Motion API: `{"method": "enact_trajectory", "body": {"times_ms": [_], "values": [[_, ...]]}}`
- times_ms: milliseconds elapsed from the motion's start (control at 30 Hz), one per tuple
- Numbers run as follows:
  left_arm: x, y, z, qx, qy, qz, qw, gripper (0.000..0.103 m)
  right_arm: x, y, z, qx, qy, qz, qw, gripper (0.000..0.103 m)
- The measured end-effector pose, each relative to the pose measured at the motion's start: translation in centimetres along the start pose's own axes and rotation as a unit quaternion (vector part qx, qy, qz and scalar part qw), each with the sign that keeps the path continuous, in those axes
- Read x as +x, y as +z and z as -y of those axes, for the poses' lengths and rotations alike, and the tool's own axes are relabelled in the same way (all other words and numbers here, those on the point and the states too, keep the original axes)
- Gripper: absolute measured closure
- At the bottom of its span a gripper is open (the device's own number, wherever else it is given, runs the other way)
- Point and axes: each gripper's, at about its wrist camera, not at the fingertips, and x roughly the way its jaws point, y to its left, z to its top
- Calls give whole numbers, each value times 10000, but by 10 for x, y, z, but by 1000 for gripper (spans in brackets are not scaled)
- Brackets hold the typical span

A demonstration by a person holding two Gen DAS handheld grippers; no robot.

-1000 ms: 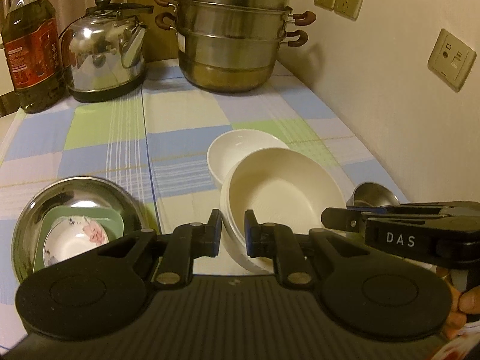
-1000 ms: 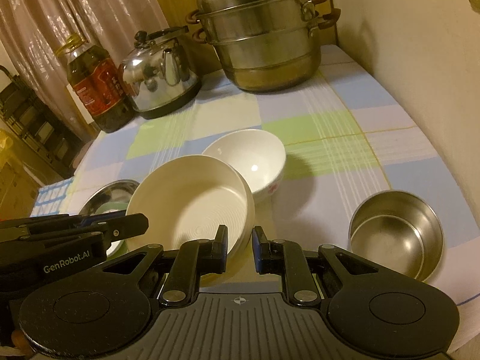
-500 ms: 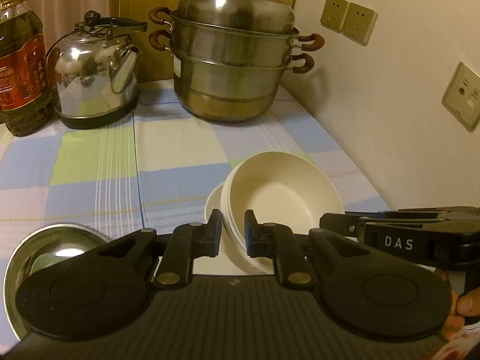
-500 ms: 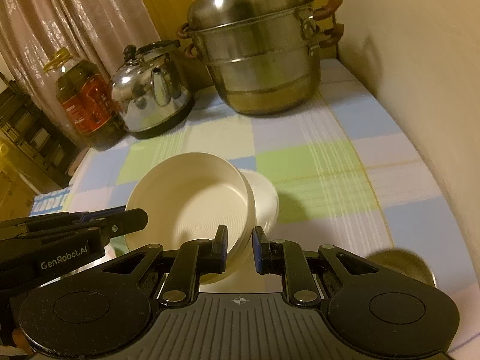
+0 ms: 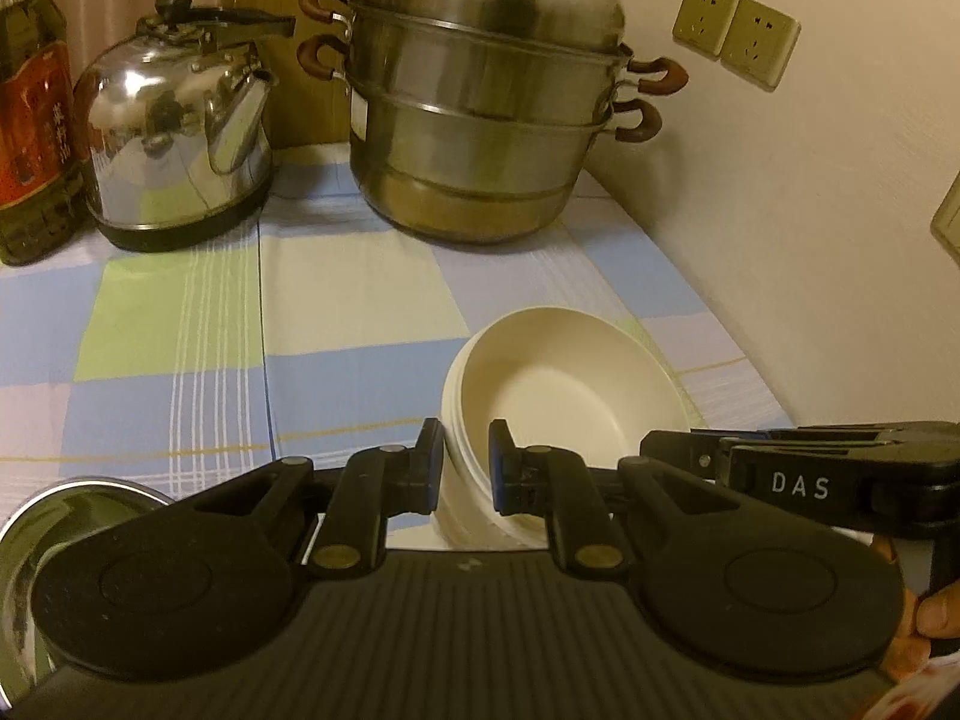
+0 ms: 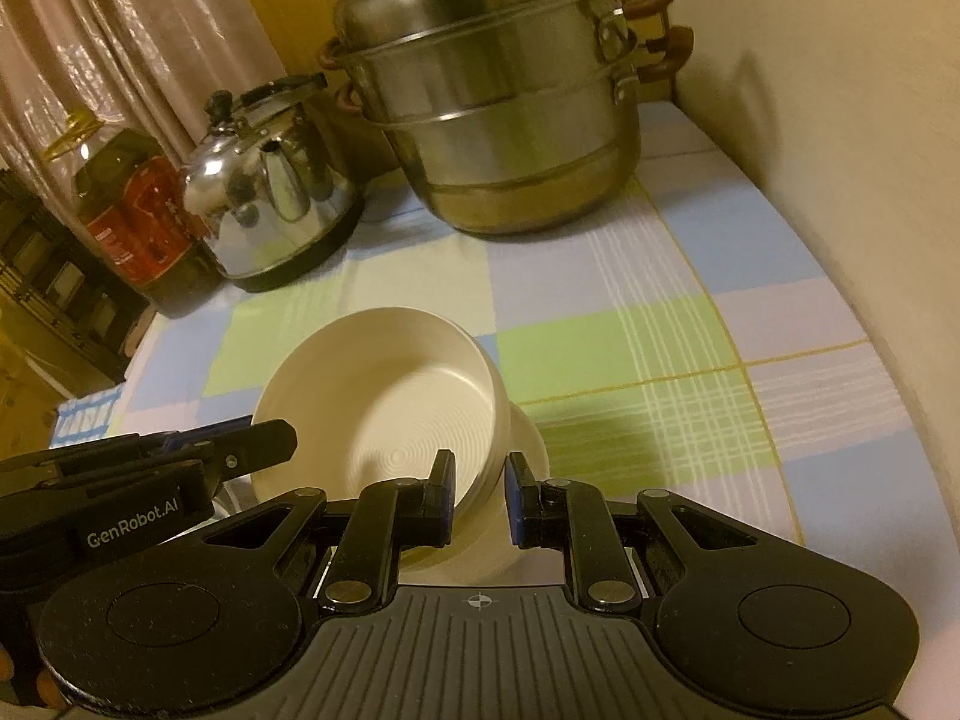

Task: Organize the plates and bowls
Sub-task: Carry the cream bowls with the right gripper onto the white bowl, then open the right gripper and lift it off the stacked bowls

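Observation:
A large cream bowl (image 5: 570, 396) is held between both grippers above the checked tablecloth. My left gripper (image 5: 467, 462) is shut on its near left rim. My right gripper (image 6: 478, 495) is shut on its right rim; the bowl shows in the right wrist view (image 6: 390, 414), with ribbed rings inside. A smaller white bowl (image 6: 531, 441) sits directly under it, mostly hidden. A steel bowl (image 5: 78, 516) lies at the lower left of the left wrist view.
A stacked steel steamer pot (image 5: 486, 120) stands at the back by the wall. A steel kettle (image 5: 180, 132) and an oil bottle (image 5: 30, 120) stand at the back left. The wall (image 5: 810, 240) with sockets runs along the right.
Both grippers carried the large cream bowl forward over the smaller white bowl, which is now mostly covered. The steel bowls have slid toward or out of the frame edges.

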Motion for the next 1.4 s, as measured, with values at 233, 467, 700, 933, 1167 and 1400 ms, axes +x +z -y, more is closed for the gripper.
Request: {"method": "enact_trajectory", "body": {"times_ms": [233, 467, 700, 933, 1167, 1400], "values": [[11, -4, -4, -20, -28, -148, 9999, 90, 10, -4, 5, 83, -43, -131, 9999, 85], [17, -5, -5, -22, -44, -245, 9997, 90, 15, -5, 7, 121, -68, -208, 9997, 85], [23, -7, -3, -28, -30, -318, 9995, 90, 19, -7, 10, 152, -92, -243, 9995, 85], [24, -7, -5, -113, 60, -298, 9995, 89, 18, -7, 10, 213, -81, -184, 9996, 85], [3, -6, -3, -105, 71, -69, 9999, 87, 5, -10, 12, 338, -118, 34, 9994, 66], [-27, -15, 4, 13, 66, 41, 10000, 85, -16, -20, 14, 467, -44, 143, 9988, 61]]}}
